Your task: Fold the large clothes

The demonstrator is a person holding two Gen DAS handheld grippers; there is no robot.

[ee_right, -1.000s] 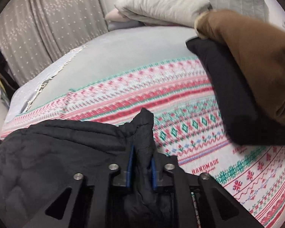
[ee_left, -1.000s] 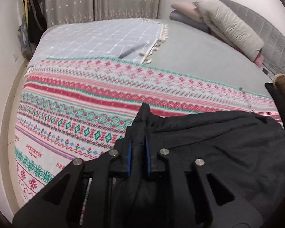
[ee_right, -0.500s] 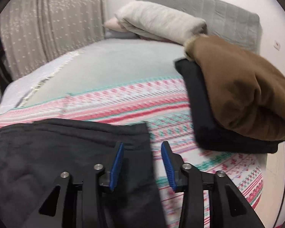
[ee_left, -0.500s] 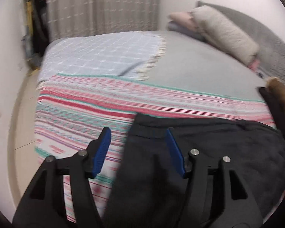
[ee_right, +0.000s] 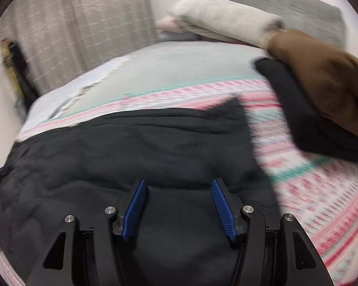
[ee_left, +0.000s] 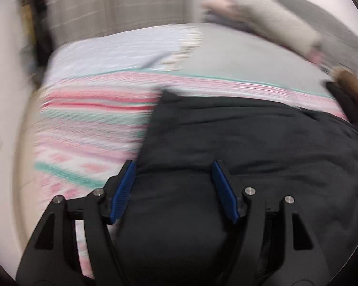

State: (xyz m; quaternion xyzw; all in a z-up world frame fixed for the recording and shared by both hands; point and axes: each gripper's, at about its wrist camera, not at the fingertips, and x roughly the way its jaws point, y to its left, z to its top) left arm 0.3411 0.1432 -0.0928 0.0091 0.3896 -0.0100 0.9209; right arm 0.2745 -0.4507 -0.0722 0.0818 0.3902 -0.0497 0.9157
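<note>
A large black padded garment (ee_left: pixel 238 143) lies spread on the patterned bedspread (ee_left: pixel 88 128); it also shows in the right wrist view (ee_right: pixel 131 152). My left gripper (ee_left: pixel 174 166) is open and empty, its blue pads wide apart over the garment's left part. My right gripper (ee_right: pixel 179 183) is open and empty over the garment's right part. Both views are blurred by motion.
A folded stack of a brown garment (ee_right: pixel 322 71) on a black one (ee_right: pixel 298 109) sits at the bed's right edge. Pillows (ee_right: pixel 222 19) and a grey headboard (ee_right: pixel 286 2) are at the back. A pale checked blanket (ee_left: pixel 112 54) lies far left, before curtains (ee_left: pixel 121 2).
Both grippers let go of the black garment's corners and opened wide. The garment now lies flat on the bed, and both grippers have moved inward over it.
</note>
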